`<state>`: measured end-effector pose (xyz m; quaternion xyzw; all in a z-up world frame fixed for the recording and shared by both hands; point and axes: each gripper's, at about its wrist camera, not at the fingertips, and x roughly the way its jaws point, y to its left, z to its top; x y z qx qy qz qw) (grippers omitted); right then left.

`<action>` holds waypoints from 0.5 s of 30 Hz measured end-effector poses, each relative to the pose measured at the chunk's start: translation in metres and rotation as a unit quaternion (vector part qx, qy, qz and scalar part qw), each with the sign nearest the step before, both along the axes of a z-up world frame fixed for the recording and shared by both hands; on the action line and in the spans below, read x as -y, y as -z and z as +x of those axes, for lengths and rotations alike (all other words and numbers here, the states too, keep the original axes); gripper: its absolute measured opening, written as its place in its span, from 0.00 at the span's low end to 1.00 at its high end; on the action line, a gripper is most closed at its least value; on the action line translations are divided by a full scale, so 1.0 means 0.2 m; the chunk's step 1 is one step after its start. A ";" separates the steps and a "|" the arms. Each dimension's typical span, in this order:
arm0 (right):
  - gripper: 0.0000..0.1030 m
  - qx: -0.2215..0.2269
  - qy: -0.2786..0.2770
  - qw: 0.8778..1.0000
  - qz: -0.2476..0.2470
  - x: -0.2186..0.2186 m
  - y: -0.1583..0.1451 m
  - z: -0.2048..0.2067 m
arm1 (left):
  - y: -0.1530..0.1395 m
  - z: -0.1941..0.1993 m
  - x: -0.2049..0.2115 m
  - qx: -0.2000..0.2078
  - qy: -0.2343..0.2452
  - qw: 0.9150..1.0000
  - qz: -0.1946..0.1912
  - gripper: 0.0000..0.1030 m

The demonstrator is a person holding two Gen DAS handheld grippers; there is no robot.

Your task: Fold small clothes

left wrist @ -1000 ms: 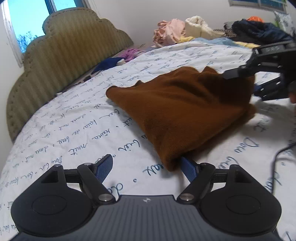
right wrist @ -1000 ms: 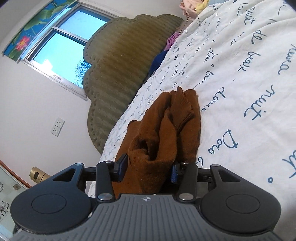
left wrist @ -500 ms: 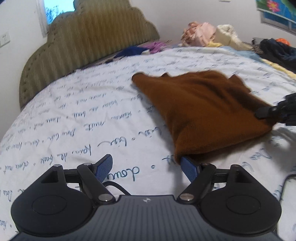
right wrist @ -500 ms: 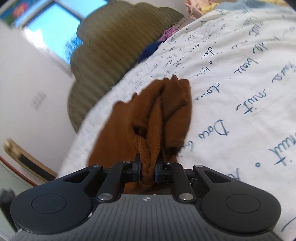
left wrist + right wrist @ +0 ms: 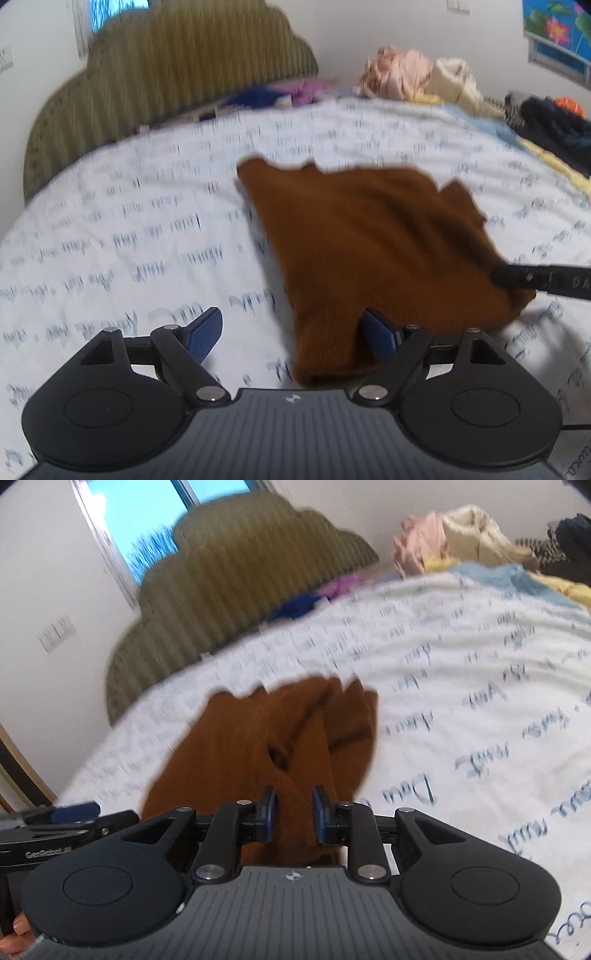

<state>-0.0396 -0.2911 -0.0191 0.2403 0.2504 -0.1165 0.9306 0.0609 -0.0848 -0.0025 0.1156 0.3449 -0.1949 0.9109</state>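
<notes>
A brown knit garment (image 5: 373,251) lies on the white bed sheet (image 5: 129,240) with blue script. My left gripper (image 5: 291,332) is open; the garment's near corner lies between its fingers, over the right blue pad (image 5: 378,332). My right gripper (image 5: 293,814) is shut on a bunched fold of the garment (image 5: 258,746). It enters the left wrist view (image 5: 535,280) at the garment's right edge. The left gripper shows at the left edge of the right wrist view (image 5: 70,819).
A padded olive headboard (image 5: 166,74) stands at the far end. A pile of pink, cream and dark clothes (image 5: 424,77) lies at the back right. Blue and purple clothes (image 5: 280,92) lie by the headboard. A window (image 5: 166,517) is behind.
My right gripper closed on the garment's bunched fold and swung round. My left gripper moved forward onto the near corner, still open. Both views are motion-blurred now.
</notes>
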 end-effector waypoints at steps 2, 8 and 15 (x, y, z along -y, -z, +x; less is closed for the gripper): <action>0.38 0.008 0.002 1.000 0.014 0.03 0.01 -0.03 | 0.00 -0.01 -0.03 -0.003 0.009 1.000 -0.024 0.81; 0.71 0.018 -0.026 0.996 0.079 0.11 0.04 -0.03 | 0.03 0.21 -0.19 -0.102 -0.009 0.984 -0.148 0.81; 0.68 0.015 -0.052 0.989 0.136 0.16 0.13 0.06 | 0.18 0.39 -0.32 -0.223 -0.019 0.931 -0.290 0.81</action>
